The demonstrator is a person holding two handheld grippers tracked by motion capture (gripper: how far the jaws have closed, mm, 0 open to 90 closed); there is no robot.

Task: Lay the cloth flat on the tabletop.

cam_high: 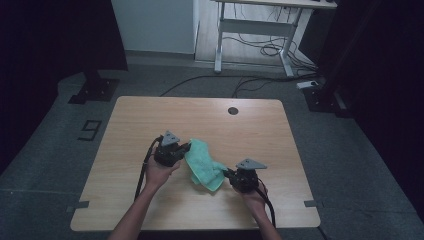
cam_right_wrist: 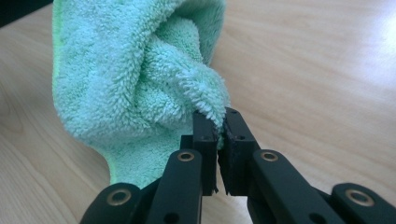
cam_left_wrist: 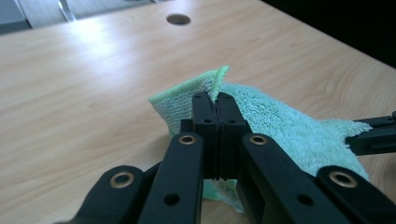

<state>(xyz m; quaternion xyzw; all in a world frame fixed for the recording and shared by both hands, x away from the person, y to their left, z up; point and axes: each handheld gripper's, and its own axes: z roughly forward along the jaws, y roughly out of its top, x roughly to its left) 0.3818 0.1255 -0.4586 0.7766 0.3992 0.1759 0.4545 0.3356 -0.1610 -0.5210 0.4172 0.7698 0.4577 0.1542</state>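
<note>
While both hands sit near the front half of the wooden table (cam_high: 150, 120), a green towel (cam_high: 204, 165) is bunched between the two grippers. Left gripper (cam_high: 187, 148) is clenched on the towel's stitched edge; in the left gripper view the jaws are pressed together with the hem (cam_left_wrist: 218, 80) poking up between them. Right gripper (cam_high: 227, 173) is grasping a fluffy fold at the other end; the right gripper view shows the jaws nearly together with pile pinched at the tips. High view gives the layout: towel just right of the left gripper, running down-right to the right gripper, round cable hole (cam_high: 233, 110) near the table's far edge, grey floor, a white desk frame (cam_high: 255, 30) with cables behind. The left gripper view adds the stitched border and the right gripper's jaws at the right edge of its frame. The right gripper view adds the thick looped texture and the towel hanging in a rolled bundle above the tabletop.
</note>
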